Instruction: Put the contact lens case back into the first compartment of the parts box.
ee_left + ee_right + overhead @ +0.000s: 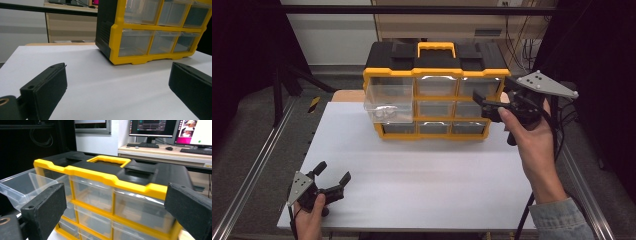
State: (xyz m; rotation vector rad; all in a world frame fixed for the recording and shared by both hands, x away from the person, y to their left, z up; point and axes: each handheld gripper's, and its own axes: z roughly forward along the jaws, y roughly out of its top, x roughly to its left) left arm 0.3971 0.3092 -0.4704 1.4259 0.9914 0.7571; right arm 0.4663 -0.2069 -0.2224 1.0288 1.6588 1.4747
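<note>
A yellow and black organizer box (435,56) with clear drawers stands at the back middle of the white table (412,175). Its top-left drawer (388,99) is pulled out toward me, and some small pale items (385,113) lie in it. My right gripper (484,106) hovers open at the box's right end, at the height of the upper drawers, with nothing between its jaws. In the right gripper view the box (107,172) and the pulled-out drawer (21,186) stand close ahead. My left gripper (333,174) rests open near the table's front left corner, pointing at the box (150,37).
Metal rails (257,170) run along both sides of the table. A black frame bar (412,10) crosses behind the box. A desk with monitors (152,126) and keyboards stands beyond. Bare white table lies between the box and the left gripper.
</note>
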